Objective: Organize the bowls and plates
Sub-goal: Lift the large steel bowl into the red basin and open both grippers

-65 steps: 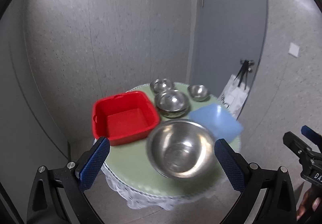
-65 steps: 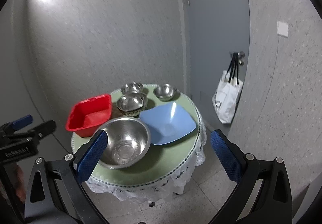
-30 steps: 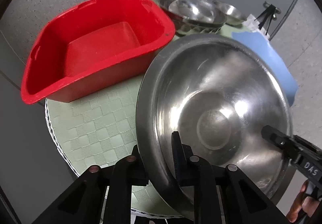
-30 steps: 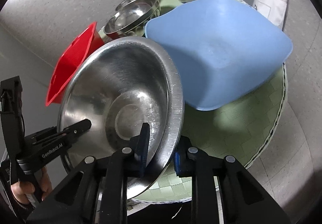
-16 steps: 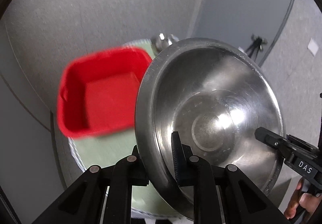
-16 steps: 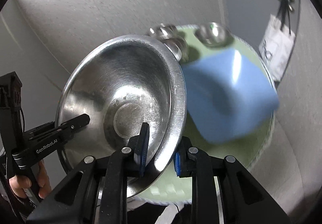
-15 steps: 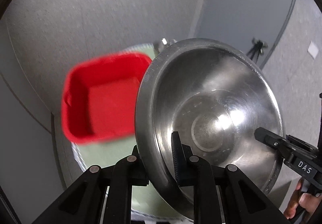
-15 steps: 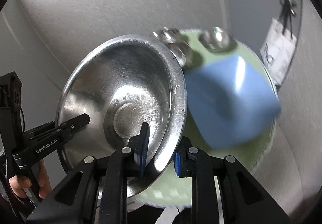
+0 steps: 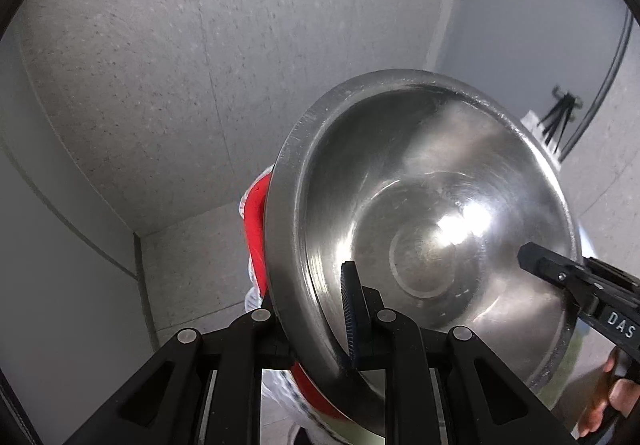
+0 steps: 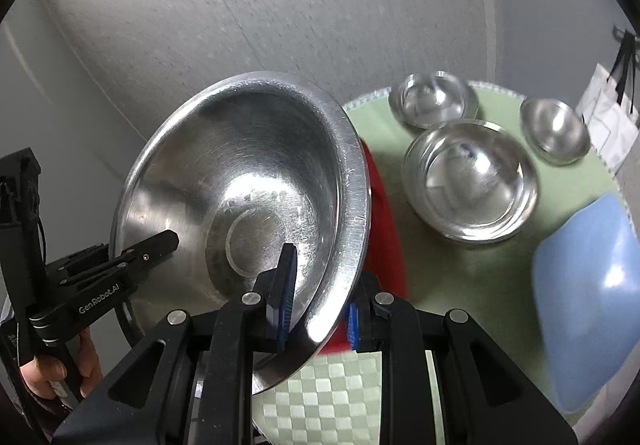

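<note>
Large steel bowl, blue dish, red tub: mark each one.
large steel bowl (image 10: 248, 181), right wrist view, inner wall.
blue dish (image 10: 588, 285), right wrist view, inside face.
red tub (image 9: 254, 221), left wrist view, visible rim.

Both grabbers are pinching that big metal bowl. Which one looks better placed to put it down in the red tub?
Probably the left gripper. Its side of the large steel bowl sits right against the red tub. The right gripper grips the opposite rim, nearer the smaller steel bowls.

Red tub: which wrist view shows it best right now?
Neither shows it well, but the left wrist view is slightly better: the red tub appears as a sharp rim sliver beside the big steel bowl. In the right wrist view the tub is only a blurred red strip behind the bowl.
</note>
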A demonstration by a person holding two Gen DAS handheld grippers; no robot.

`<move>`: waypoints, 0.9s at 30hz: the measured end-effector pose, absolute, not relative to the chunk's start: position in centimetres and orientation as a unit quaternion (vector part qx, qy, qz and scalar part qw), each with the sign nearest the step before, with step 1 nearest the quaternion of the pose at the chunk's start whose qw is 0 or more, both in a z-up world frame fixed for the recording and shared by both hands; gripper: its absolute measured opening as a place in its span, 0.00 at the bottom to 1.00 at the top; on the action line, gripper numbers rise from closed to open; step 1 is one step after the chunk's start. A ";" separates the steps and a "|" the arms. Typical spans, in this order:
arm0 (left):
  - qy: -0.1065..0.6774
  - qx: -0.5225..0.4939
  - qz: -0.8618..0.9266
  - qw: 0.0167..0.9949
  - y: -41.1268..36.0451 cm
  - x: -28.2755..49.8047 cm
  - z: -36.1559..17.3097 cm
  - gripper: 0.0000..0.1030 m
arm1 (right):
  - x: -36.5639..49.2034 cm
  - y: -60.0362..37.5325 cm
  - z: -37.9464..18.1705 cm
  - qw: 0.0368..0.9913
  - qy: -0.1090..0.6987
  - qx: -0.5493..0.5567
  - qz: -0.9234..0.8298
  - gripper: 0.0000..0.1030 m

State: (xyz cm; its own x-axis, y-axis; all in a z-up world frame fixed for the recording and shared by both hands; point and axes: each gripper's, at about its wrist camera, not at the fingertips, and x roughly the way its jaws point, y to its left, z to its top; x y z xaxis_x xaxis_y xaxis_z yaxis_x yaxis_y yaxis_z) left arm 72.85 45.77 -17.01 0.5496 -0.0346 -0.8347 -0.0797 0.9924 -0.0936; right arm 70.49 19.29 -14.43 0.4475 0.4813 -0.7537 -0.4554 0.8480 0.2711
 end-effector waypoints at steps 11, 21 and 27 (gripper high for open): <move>0.520 -0.023 -0.004 0.854 44.7 82.1 -21.4 0.14 | 72.3 21.5 -18.4 0.836 0.500 0.019 0.226 0.24; 0.514 0.000 -0.010 0.858 40.6 82.4 -23.1 0.23 | 73.1 21.9 -19.9 0.826 0.521 0.033 0.213 0.30; 0.519 0.001 -0.022 0.854 38.8 82.8 -24.0 0.43 | 72.3 22.1 -19.7 0.825 0.521 0.034 0.215 0.45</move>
